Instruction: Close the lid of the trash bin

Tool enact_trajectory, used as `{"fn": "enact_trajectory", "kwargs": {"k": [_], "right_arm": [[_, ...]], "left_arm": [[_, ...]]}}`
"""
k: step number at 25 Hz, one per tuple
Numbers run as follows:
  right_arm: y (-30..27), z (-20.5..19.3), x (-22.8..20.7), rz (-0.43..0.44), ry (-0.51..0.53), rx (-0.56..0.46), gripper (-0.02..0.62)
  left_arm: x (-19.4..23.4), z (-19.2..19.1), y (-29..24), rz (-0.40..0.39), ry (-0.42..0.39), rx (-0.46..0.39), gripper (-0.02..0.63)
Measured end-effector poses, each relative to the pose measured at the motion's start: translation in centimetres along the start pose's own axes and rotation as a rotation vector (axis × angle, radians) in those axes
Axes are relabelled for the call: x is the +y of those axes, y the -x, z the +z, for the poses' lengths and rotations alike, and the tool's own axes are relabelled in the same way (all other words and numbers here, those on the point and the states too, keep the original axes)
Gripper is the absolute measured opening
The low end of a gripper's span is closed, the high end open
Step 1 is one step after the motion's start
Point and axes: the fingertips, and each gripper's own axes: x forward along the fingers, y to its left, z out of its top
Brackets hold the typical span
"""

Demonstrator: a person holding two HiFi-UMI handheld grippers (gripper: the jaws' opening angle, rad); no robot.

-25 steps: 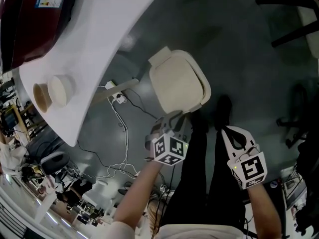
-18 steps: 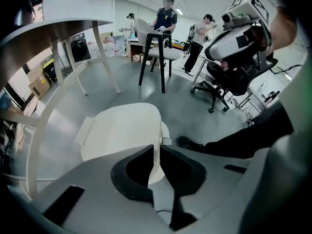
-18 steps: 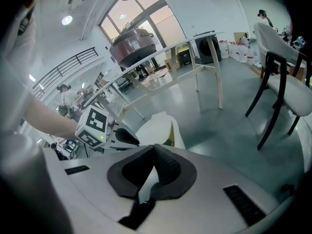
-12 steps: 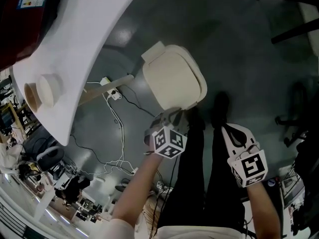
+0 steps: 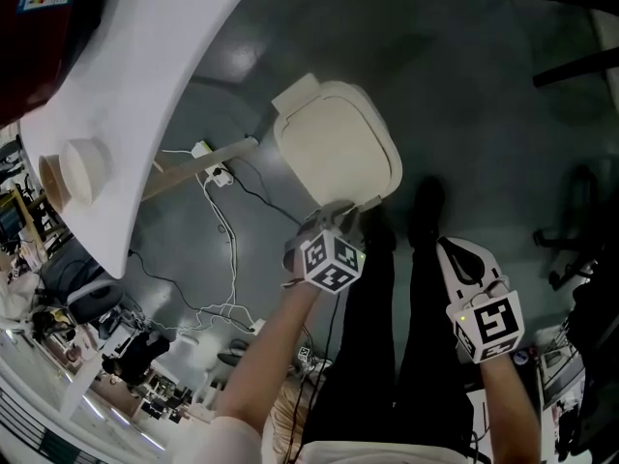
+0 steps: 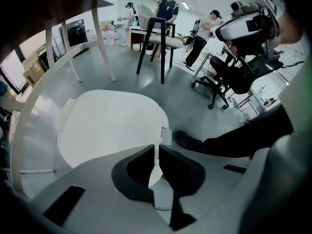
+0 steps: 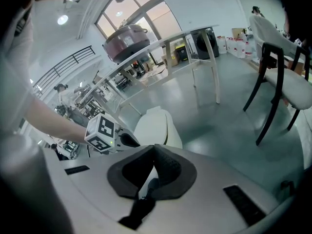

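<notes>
plainly the trash bin (image 5: 334, 148) stands lidded, its contents hidden.

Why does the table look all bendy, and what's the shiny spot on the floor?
Right gripper view: the wide lens curves the table edge; left gripper view: same bending, with dark corners; head view: a bright glare patch sits on the floor.

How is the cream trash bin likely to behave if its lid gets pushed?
The trash bin looks like light plastic, so a sideways push would probably slide it on the smooth floor. Its lid lies flat and broad, so a downward press seems unlikely to tip it.
</notes>
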Motion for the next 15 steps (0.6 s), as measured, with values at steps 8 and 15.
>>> {"fn": "enact_trajectory", "kwargs": {"k": [8,15], "right_arm": [[-0.3,0.0,-1.2,-0.004,-0.018,0.002,0.012],[-1.1,-0.2,-1.8,0.002,-0.022,0.007,0.012]], "left_arm": [[-0.5,-0.5,-1.9,-0.085,0.066,0.04,0.075],[0.7,-0.7,-3.3,-0.105,0.151,0.035,0.057]]}}
